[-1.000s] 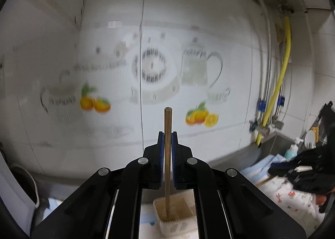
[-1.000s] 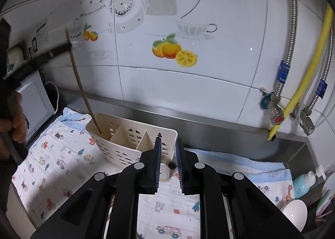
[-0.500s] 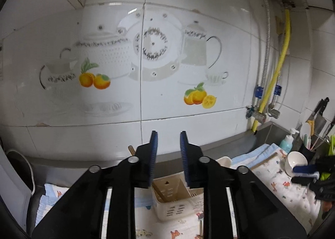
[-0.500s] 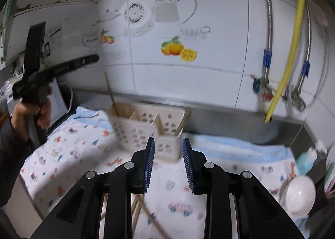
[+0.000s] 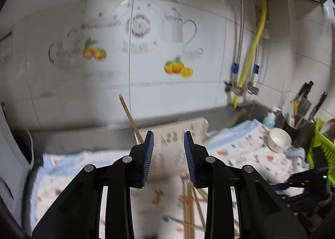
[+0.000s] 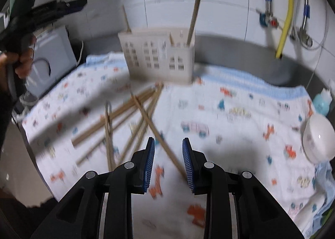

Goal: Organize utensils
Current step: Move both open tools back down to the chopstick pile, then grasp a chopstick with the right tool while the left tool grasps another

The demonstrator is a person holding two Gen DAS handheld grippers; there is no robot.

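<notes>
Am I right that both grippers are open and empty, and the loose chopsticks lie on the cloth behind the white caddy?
Not quite: the chopsticks lie in front of the caddy, nearer the right gripper, as the right wrist view shows. Both grippers, including the left gripper, are open and empty.

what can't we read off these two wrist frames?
- Loose chopsticks on the cloth: motion blur in both views, exact count unclear.
- Caddy: the left tongs cover its front in the left wrist view; inside bottoms are hidden by its walls in both.
- One chopstick's near end: behind the right tongs, right wrist view.
- Right tongs in the left wrist view: dark, at the frame edge, jaw state unreadable there.
</notes>
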